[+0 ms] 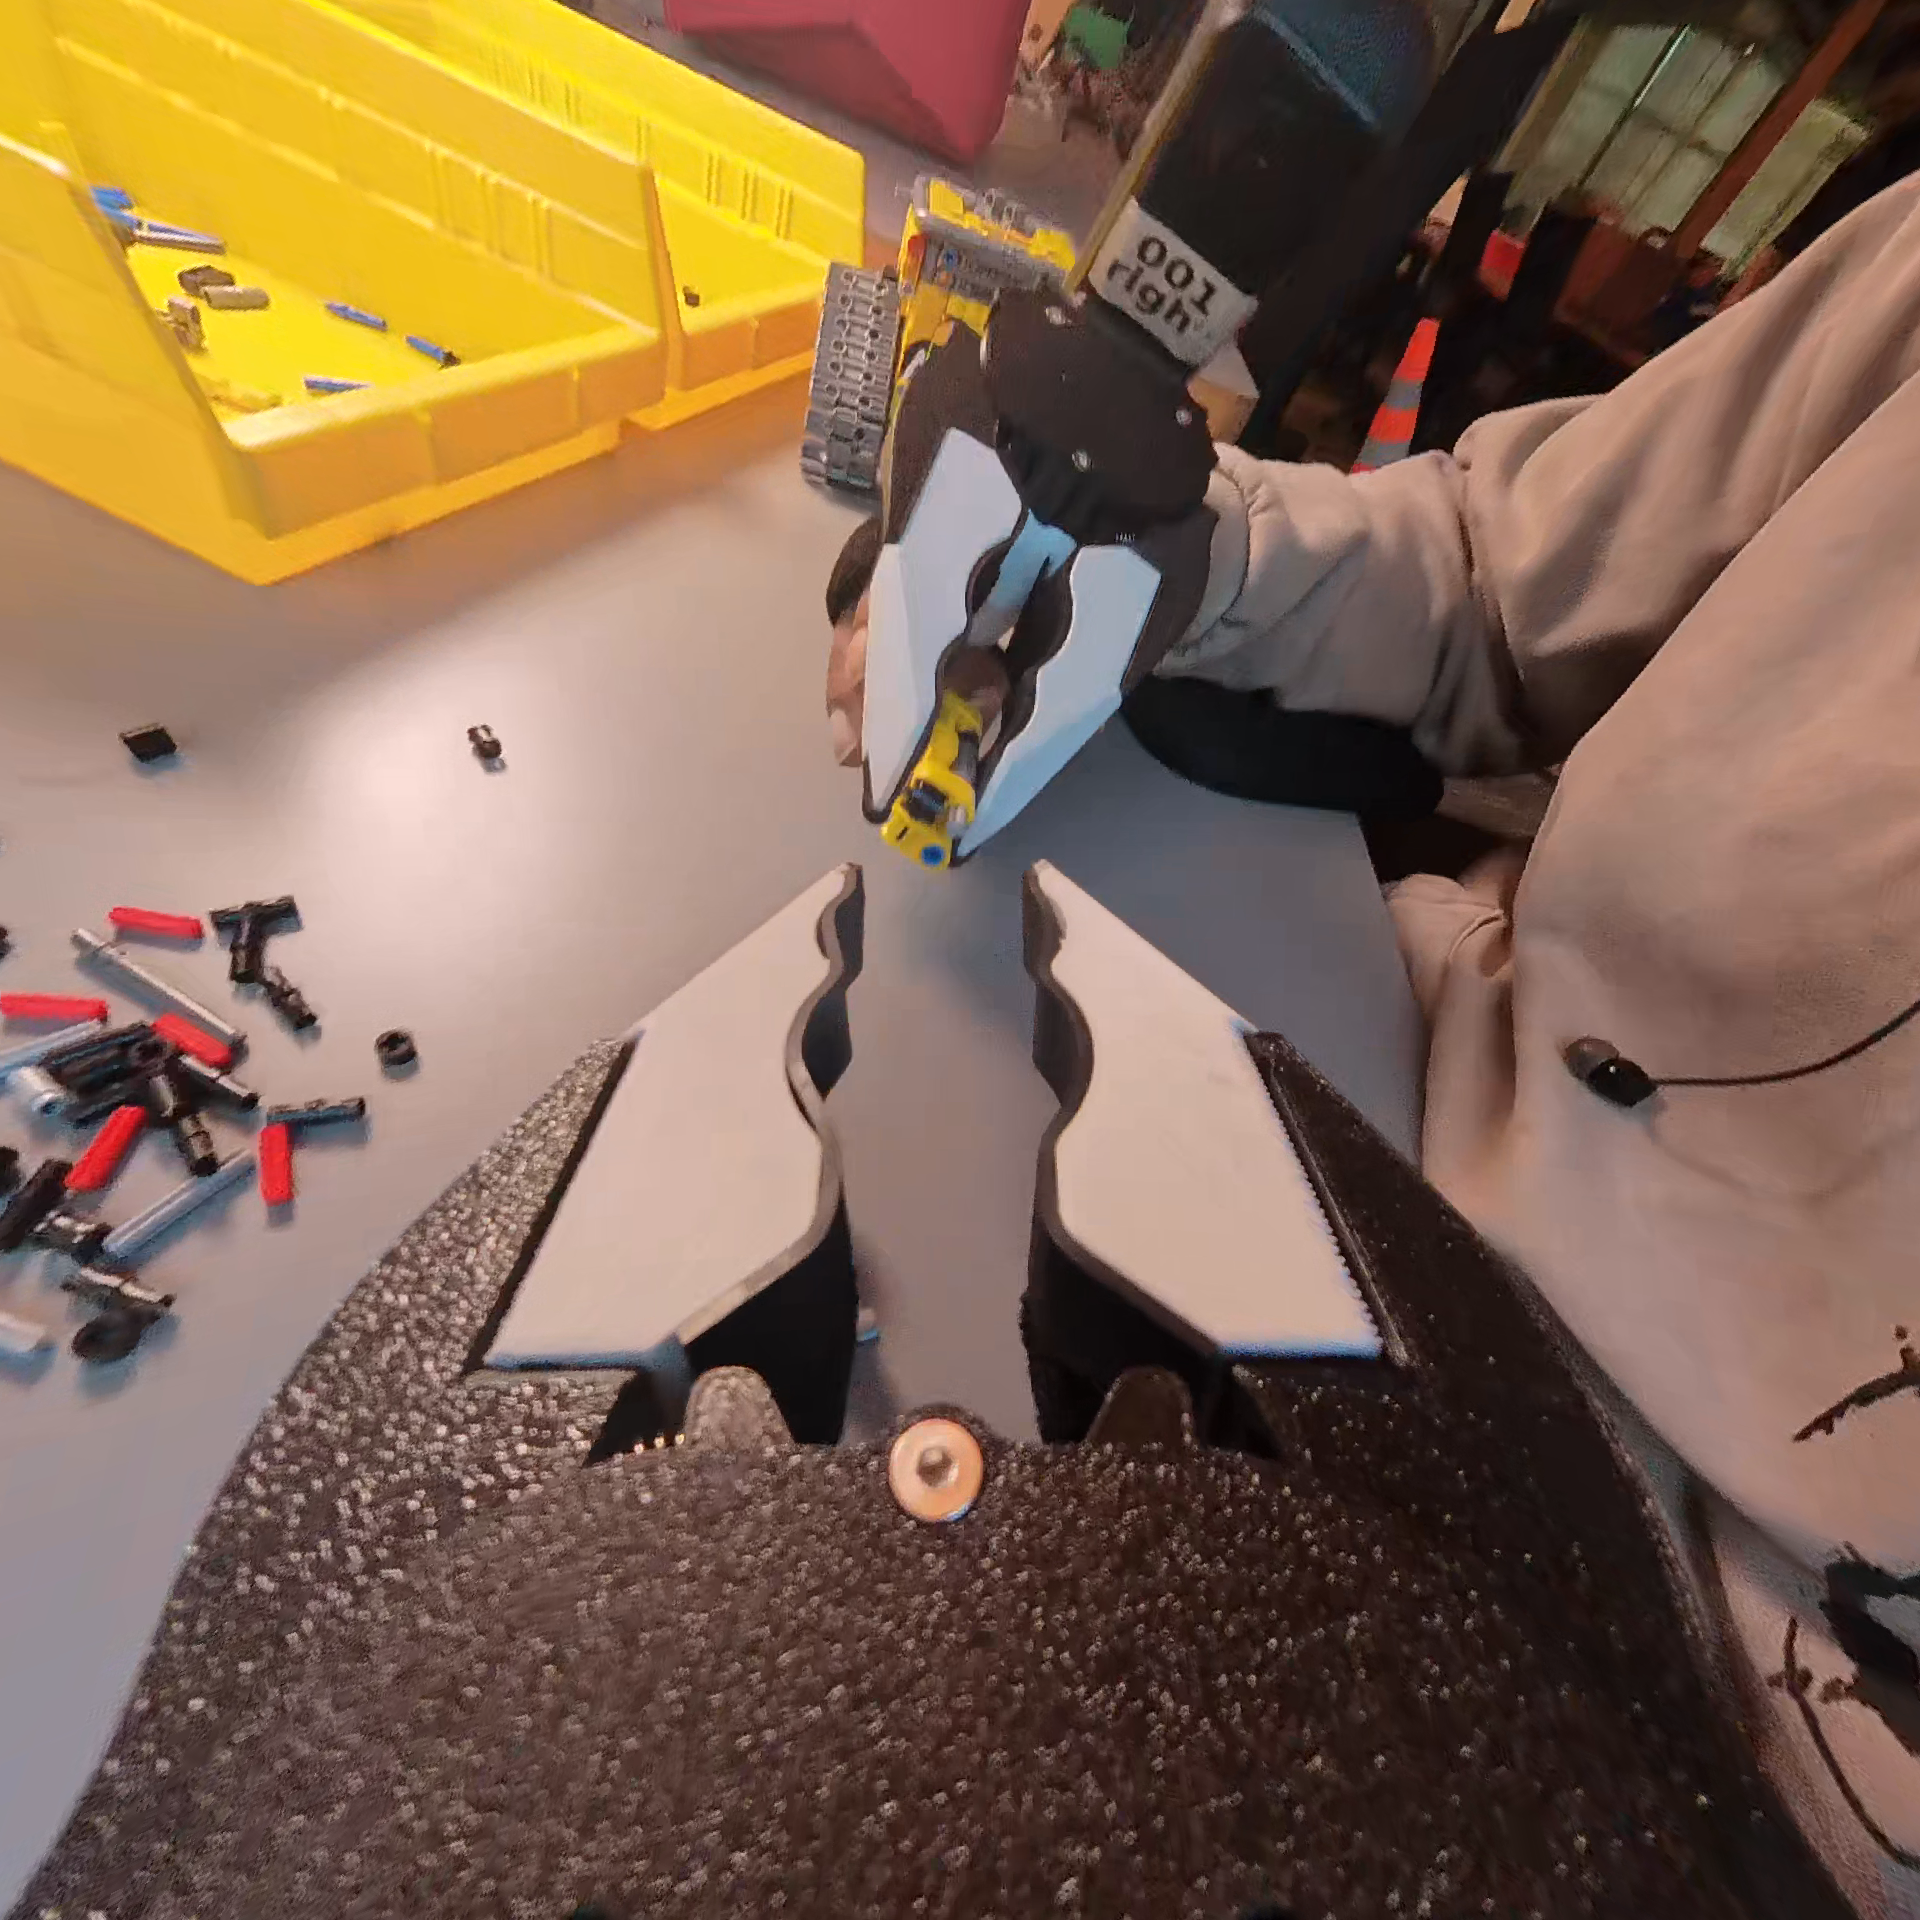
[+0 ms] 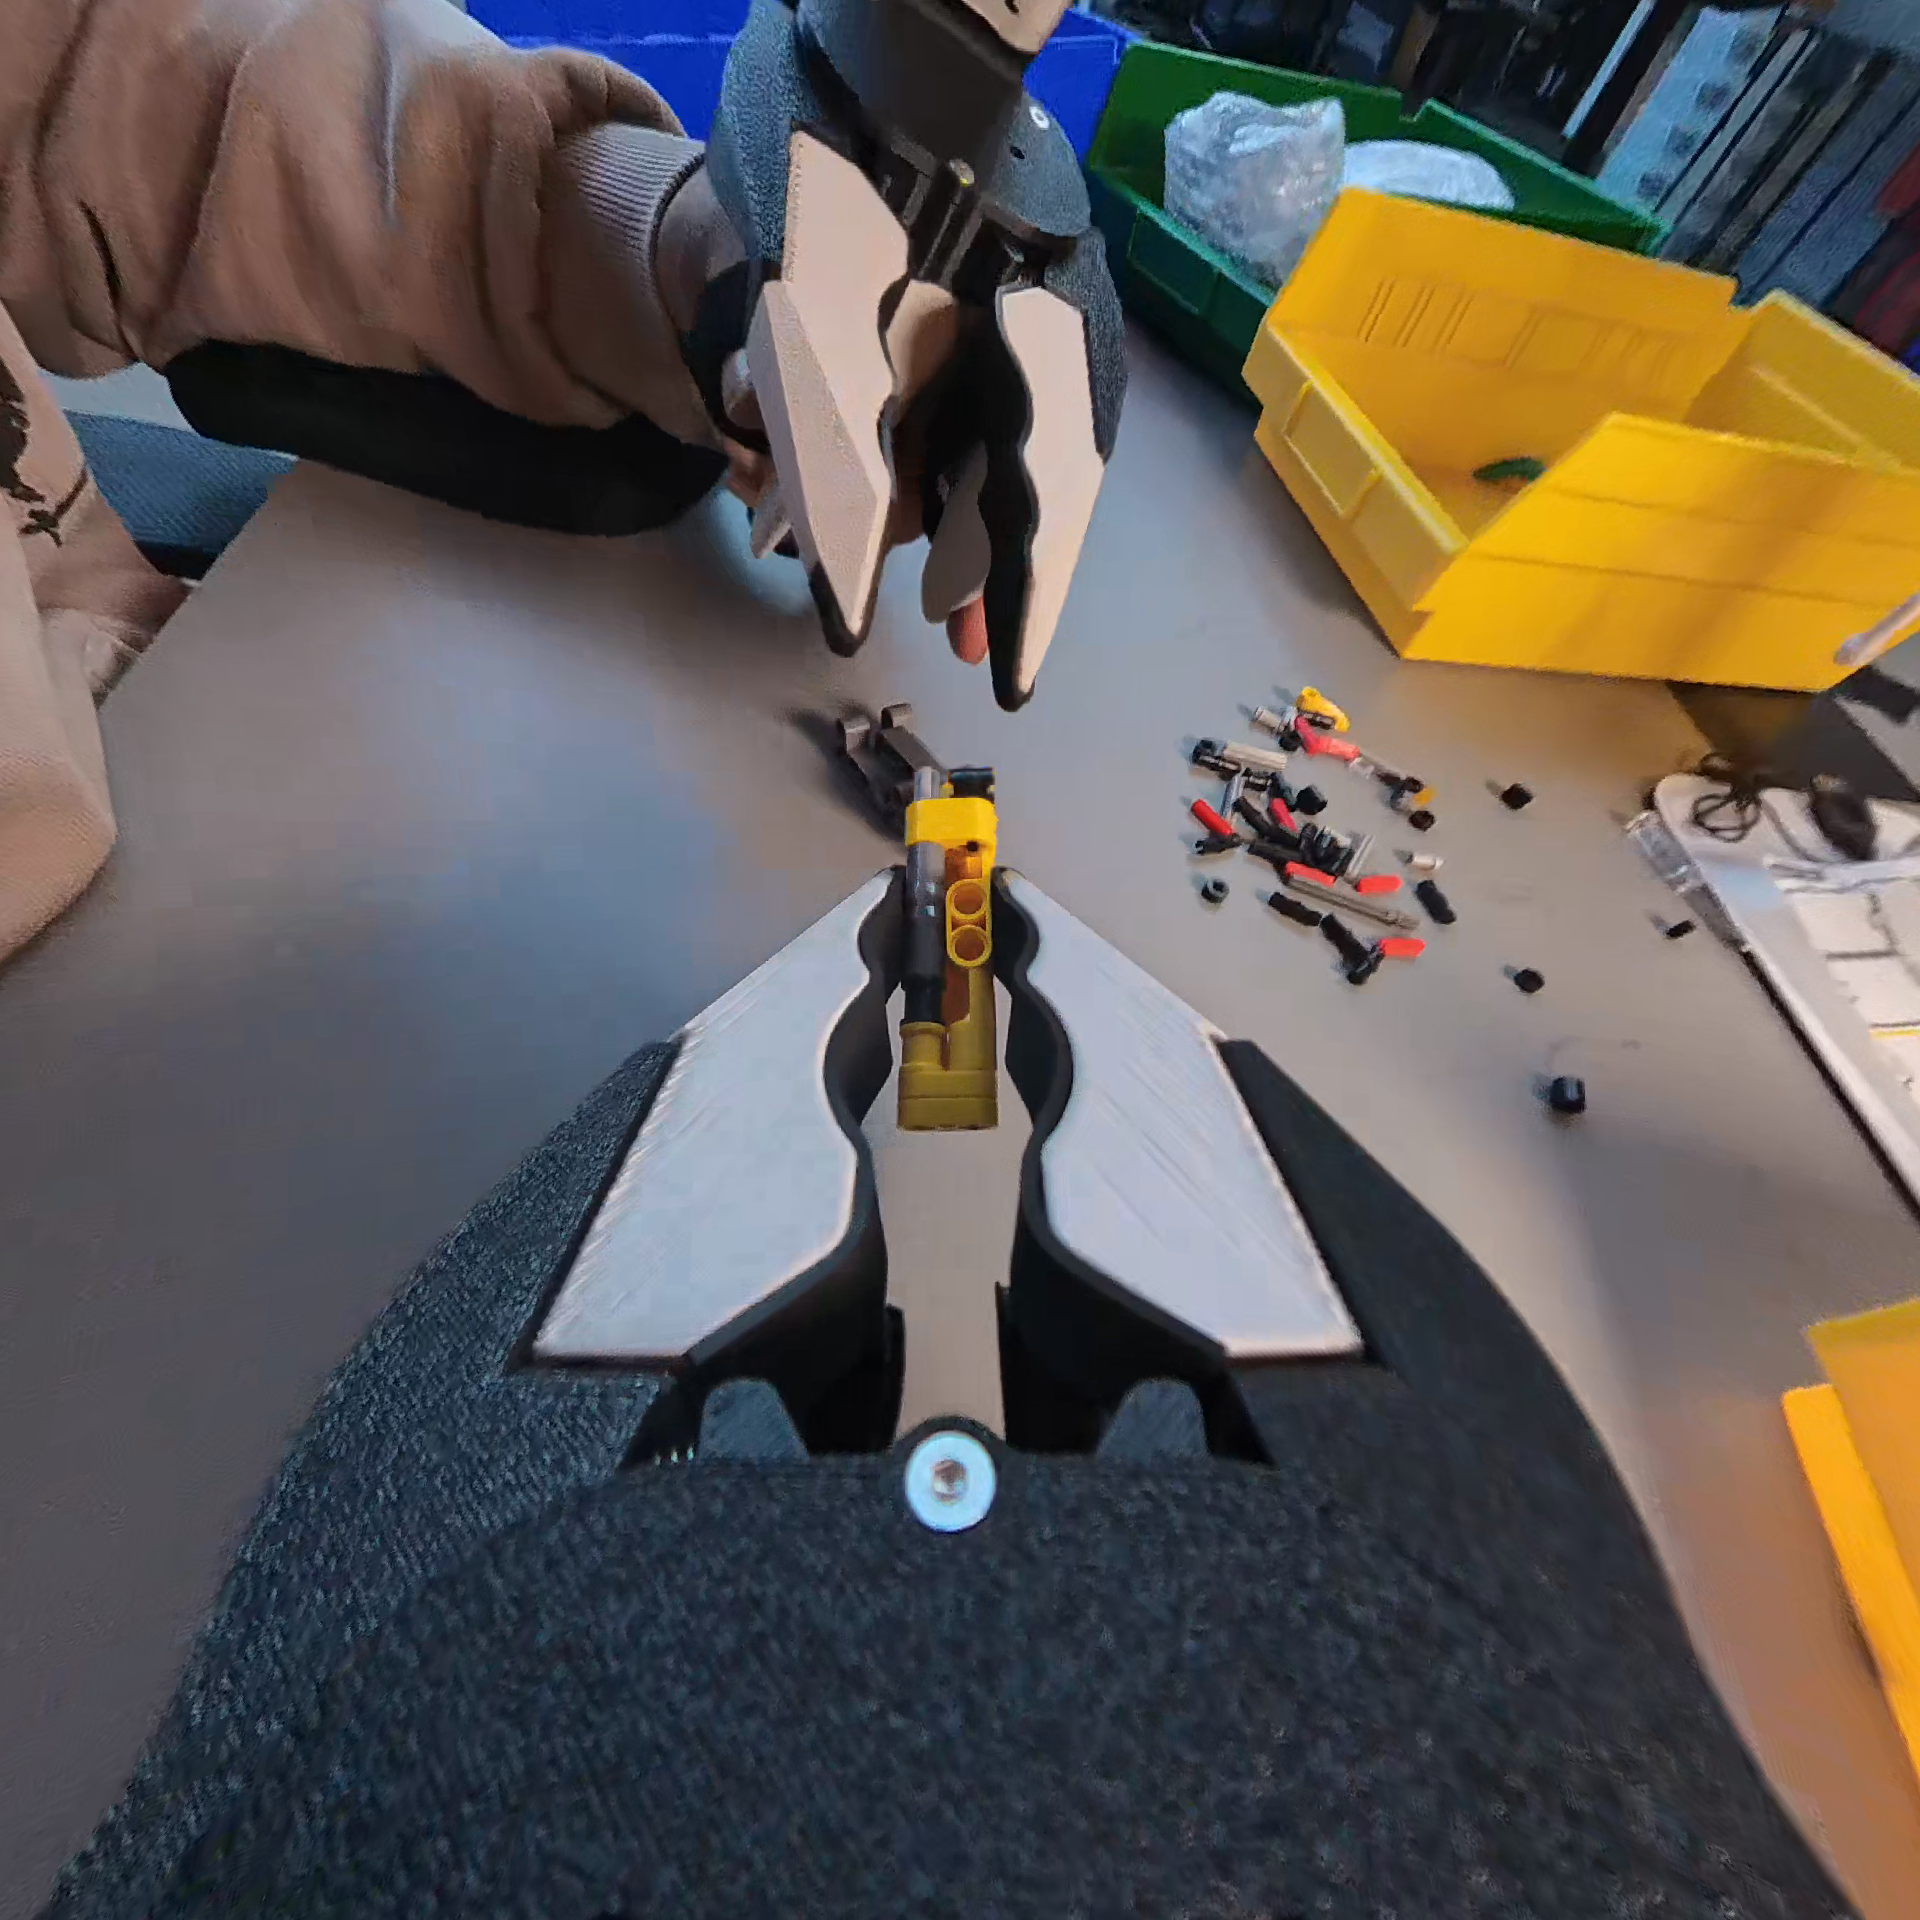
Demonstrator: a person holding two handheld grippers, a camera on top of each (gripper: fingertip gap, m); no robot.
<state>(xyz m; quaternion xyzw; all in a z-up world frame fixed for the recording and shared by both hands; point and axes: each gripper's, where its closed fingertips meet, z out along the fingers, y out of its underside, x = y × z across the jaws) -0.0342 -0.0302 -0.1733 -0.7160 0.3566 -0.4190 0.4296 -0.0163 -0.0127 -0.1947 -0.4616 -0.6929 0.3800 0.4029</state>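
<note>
My right gripper [image 2: 948, 878] is shut on a small yellow and black brick assembly [image 2: 951, 935], held lengthwise between its fingers above the grey table [image 2: 468, 831]. It also shows in the left wrist view [image 1: 920, 831], gripper tips pointing down, with the yellow assembly [image 1: 930, 795] sticking out at the tips. My left gripper [image 1: 943, 873] is open and empty, just in front of the right one's tips. In the right wrist view the left gripper [image 2: 935, 655] hangs open above a small black piece [image 2: 883, 743] on the table.
A heap of red, black and grey pins and axles [image 1: 135, 1081] lies at the left; it also shows in the right wrist view [image 2: 1309, 831]. Yellow bins [image 1: 343, 312] hold a few parts. A tracked yellow brick vehicle [image 1: 914, 322] stands behind. A green bin [image 2: 1247, 177] holds plastic bags. A beige sleeve [image 1: 1558, 582] crosses the table edge. Some 4 cm of space lies between my two pairs of fingers.
</note>
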